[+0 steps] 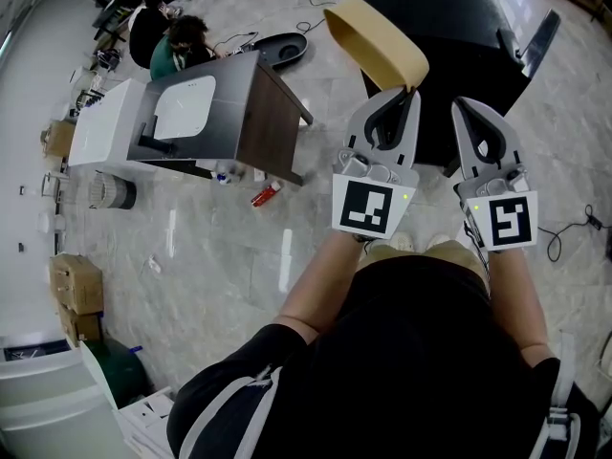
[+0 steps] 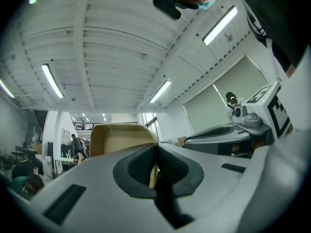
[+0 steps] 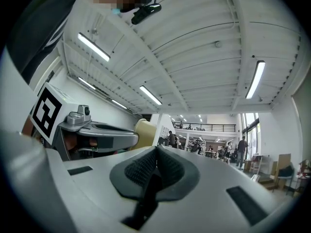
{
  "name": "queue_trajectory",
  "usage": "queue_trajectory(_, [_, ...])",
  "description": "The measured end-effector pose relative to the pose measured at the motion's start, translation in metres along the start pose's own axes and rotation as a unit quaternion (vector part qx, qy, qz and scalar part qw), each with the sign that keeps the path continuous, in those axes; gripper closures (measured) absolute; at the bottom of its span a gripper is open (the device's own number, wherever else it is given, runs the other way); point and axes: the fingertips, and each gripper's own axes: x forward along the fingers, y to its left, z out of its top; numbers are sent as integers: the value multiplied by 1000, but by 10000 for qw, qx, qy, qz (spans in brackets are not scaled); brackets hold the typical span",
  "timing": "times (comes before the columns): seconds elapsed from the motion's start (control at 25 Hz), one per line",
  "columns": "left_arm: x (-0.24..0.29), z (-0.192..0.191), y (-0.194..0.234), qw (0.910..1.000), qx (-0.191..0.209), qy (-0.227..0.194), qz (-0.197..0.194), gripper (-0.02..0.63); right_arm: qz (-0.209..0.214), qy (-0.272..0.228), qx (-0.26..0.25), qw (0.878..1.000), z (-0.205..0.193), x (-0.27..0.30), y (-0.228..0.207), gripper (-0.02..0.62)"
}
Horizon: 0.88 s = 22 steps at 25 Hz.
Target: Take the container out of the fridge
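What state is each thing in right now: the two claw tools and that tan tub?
left gripper: shut on the container's wall.
container: held up in the air, tipped on its side, nothing visible inside.
right gripper: shut, nothing between its jaws.

Holds left forearm and right forearm out ahead of the body, both bare, side by side. Points the left gripper away from the body, jaws clamped on the thin wall of the container at its near edge. Carries the right gripper just right of the container, clear of it, jaws pressed together on nothing.
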Motion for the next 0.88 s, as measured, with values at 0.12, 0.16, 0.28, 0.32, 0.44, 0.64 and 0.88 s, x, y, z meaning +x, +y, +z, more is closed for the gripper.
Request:
queue_trajectory(0.12, [-1, 1, 0, 10000, 60, 23, -40, 578, 40, 10, 16, 10000, 0, 1, 0, 558])
queue_trajectory(0.16, [-2, 0, 0, 10000, 50, 33, -40, 578, 92, 47, -38, 9999, -2, 1, 2, 558])
queue_trajectory(0.28, [-3, -3, 0, 9998, 167, 133, -64, 578, 240, 200, -231, 9992, -10, 1, 6, 558])
queue_trajectory(0.32, [-4, -3, -1, 9996, 218, 156, -74, 578, 275, 241, -270, 9990, -12, 1, 7, 558])
queue_trajectory(0.44, [-6, -3, -1, 9996, 218, 171, -79, 578, 283, 184, -191, 9992, -10, 3, 11, 558])
queue_trajectory(0.64, [-9, -5, 0, 9996, 179, 205, -28, 578, 262, 116, -98, 9995, -5, 4, 14, 558])
queue_trajectory(0.88, [-9, -8, -2, 9996, 167, 239, 3, 578, 211, 122, -132, 9996, -8, 2, 10, 558])
